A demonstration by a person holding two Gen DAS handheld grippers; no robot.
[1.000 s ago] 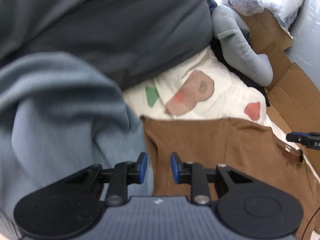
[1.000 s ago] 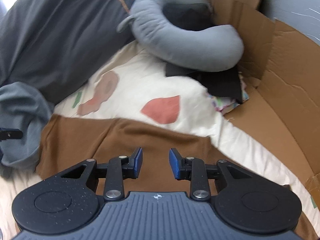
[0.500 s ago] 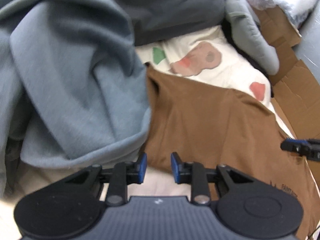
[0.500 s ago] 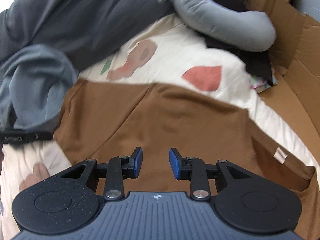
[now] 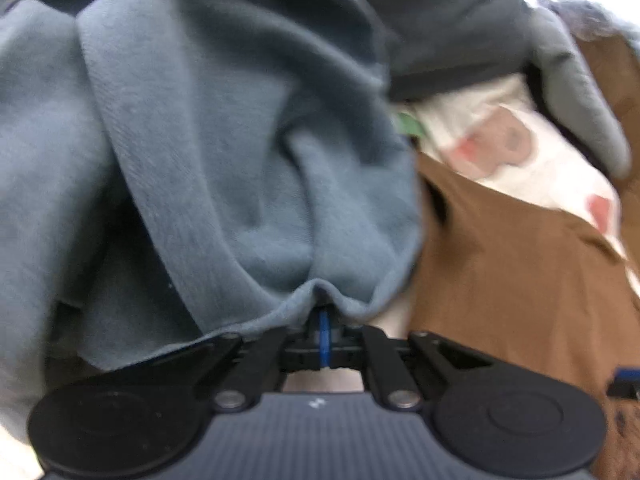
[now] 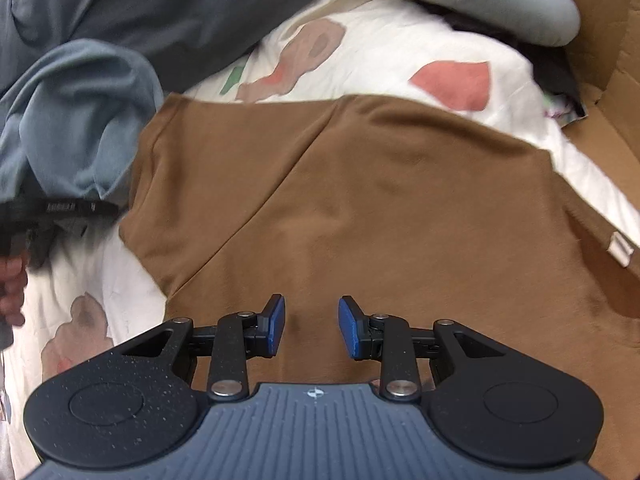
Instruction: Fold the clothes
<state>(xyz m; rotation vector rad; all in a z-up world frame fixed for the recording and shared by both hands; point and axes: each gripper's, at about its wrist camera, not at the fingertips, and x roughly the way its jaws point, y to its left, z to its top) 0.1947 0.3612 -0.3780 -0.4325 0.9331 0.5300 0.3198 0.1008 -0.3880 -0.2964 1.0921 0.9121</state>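
A crumpled blue-grey garment (image 5: 240,160) fills most of the left wrist view. My left gripper (image 5: 325,320) has its jaws closing tight together on the garment's hem, which puckers around the tips. A brown T-shirt (image 6: 380,200) lies spread flat on the patterned white sheet (image 6: 380,48), to the right of the blue-grey garment (image 6: 76,112). My right gripper (image 6: 312,326) hangs open just above the brown T-shirt's near part, with nothing between its fingers. In the right wrist view the left gripper (image 6: 76,206) shows at the left edge, held by a hand (image 6: 12,280).
A dark grey blanket (image 6: 140,8) is heaped at the back left. At the back right a grey U-shaped pillow (image 6: 500,4) lies on black cloth. Brown cardboard (image 6: 608,92) lines the right side. The brown T-shirt (image 5: 520,280) reaches to the left gripper's right.
My left gripper has sunk to the blue-grey garment's hem and shut on it. The right gripper has moved lower and nearer over the brown T-shirt, still open.
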